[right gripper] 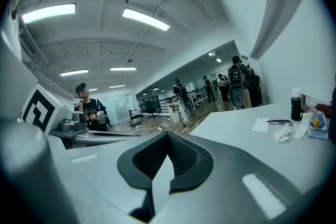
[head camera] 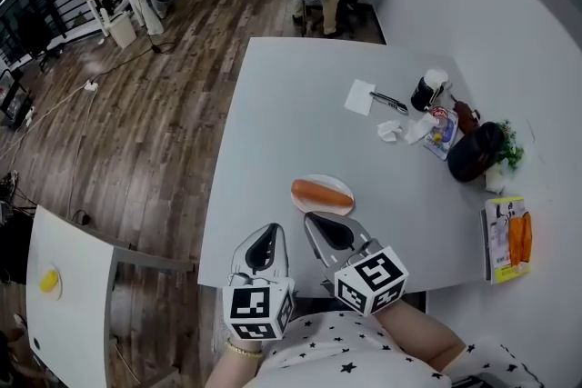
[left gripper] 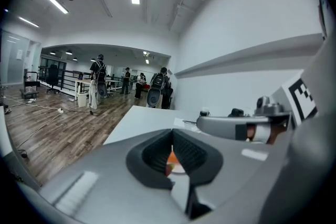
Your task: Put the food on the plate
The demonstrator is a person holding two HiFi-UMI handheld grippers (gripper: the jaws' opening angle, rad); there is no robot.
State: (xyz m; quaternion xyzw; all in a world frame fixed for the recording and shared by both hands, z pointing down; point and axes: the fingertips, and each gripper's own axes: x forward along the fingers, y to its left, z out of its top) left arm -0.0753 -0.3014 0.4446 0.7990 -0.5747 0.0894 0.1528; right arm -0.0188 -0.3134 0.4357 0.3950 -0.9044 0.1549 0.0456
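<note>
Foreground, head view: the person's star-printed garment [head camera: 341,350], with two hand-held grippers above it, each carrying a cube with square markers. The left gripper [head camera: 271,230] hovers over the near edge of the grey table [head camera: 273,114]; its jaws are clenched tip to tip with nothing between them. The right gripper [head camera: 312,216] is likewise clenched and empty, its tips just at the near rim of the white plate [head camera: 320,178]. The food, an orange sausage [head camera: 321,193], lies lengthwise on that plate, apart from both grippers; in the left gripper view it shows as an orange patch through the small gap behind the closed tips. Far side of the table: a white paper slip [head camera: 360,96] beside a pen [head camera: 389,102], a dark cup with a white lid [head camera: 427,91], a crumpled tissue [head camera: 389,131], a dark rounded object [head camera: 477,152] and a small green plant [head camera: 507,150]. At the right edge lies a yellow package [head camera: 507,236] showing orange contents.
</note>
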